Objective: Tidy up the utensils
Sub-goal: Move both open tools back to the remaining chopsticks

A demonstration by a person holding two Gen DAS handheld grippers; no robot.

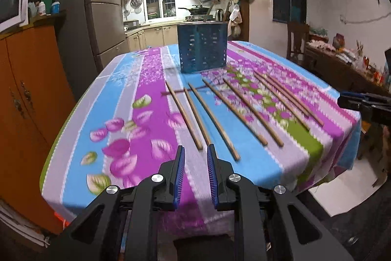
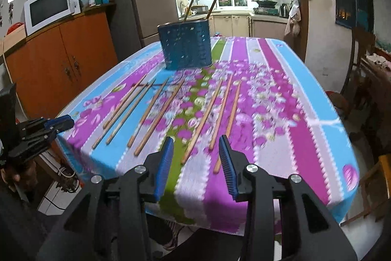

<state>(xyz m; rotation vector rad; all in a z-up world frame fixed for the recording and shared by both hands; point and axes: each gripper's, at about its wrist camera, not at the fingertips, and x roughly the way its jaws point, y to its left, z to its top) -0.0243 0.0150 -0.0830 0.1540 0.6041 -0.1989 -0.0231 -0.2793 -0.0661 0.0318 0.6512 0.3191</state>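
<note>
Two empty, parted claws, left (image 1: pixel 195 151) and right (image 2: pixel 196 142), above the table's near edge (image 2: pixel 220 224).

Wood, cloth and perforated blue holder

Matt bare-wood chopsticks (image 1: pixel 215 111) lie on the bench's printed floral cloth (image 1: pixel 136 119). The far holder (image 2: pixel 185 45) looks like punched, dull blue metal or plastic. Ribbed blue pads (image 2: pixel 163 163) sit in matt black plastic.

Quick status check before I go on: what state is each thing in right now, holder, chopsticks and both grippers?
Blue holder: upright on the table, two chopsticks already standing in it.
Loose chopsticks: seven lying flat on the tablecloth, none gripped.
Left gripper: open, narrow gap, empty.
Right gripper: open, wider gap, empty.
</note>
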